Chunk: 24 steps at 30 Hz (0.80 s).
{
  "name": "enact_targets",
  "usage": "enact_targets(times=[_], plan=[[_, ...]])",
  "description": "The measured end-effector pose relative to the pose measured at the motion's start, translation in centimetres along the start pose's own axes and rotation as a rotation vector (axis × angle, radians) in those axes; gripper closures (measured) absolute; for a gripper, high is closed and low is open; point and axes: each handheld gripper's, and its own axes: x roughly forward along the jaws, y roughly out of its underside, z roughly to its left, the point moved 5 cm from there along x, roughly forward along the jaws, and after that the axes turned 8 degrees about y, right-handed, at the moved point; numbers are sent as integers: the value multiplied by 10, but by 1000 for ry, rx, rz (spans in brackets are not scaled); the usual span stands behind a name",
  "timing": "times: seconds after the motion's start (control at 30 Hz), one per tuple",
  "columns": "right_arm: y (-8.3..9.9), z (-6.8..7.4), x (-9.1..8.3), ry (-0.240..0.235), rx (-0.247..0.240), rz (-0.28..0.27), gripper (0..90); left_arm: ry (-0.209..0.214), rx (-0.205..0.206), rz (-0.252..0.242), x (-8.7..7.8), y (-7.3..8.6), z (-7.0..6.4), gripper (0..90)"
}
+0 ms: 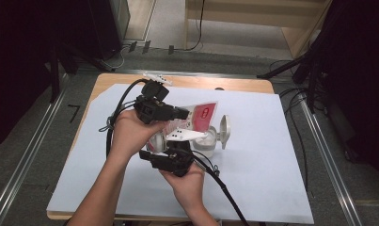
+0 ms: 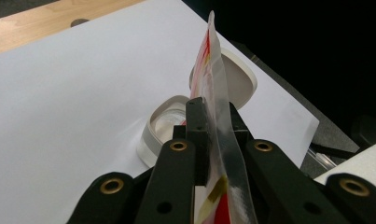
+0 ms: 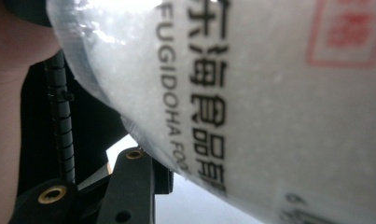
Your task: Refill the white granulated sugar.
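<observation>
Black right gripper (image 1: 174, 149), nearest, presses against the pouch (image 1: 201, 115); whether it grips is unclear. The left gripper (image 1: 185, 113) clamps the pouch over the open jar (image 1: 207, 142), mid-bench. Filling probably remains.

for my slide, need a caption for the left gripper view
Left gripper pinching a red-and-white pouch edge-on above an open white jar.

Clear plastic bag (image 1: 203, 114) with red and white print, a red stamp-like square and black lettering on the milky film; yellow flecks low on its edge. White round container (image 1: 207, 141) with white flip lid. White sheet (image 1: 253, 160) over pale wooden table (image 1: 107, 80). Black grippers, brass rivets.
</observation>
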Motion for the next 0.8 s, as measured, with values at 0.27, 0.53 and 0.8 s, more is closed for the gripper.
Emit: enact_targets(times=[0.27,0.53,0.8], plan=[[-2,2,1,-11,7,1,623,-8,2,-5,-2,0,0,861],[-4,0,5,-50,16,-13,622,-32,7,-14,-3,-1,0,860],[-2,-1,7,-49,26,-8,621,-41,4,-7,-1,0,2,862]])
